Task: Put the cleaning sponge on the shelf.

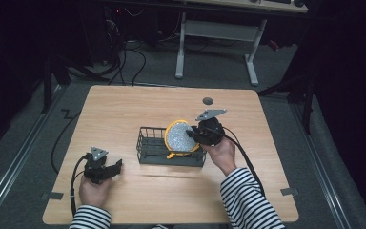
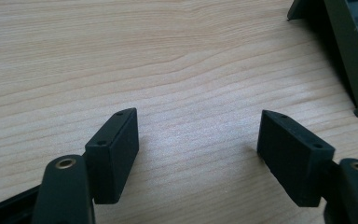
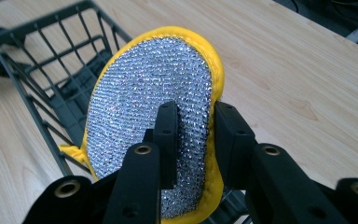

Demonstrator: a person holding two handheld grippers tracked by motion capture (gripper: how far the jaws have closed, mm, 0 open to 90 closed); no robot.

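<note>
Scouring pad [image 3: 149,93] pinched by right hand-held gripper [image 3: 196,135], over wire basket [image 1: 147,150]

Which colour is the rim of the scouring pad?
Yellow, around the scouring pad; the right gripper view shows it best.

a round scouring pad [image 1: 181,137] [image 3: 154,107], silver glittery mesh on its face with a yellow rim, stands on edge at the right end of a dark wire basket [image 1: 151,143] [image 3: 42,70]. its silver face is turned toward the basket's left end, and its lower edge sits down inside the basket. the right gripper [image 1: 194,135] [image 3: 195,140] pinches the pad's near edge between its jaws, one jaw on the silver face, the other behind the yellow rim. the basket sits near the middle of the wooden table [image 1: 124,109].
</note>
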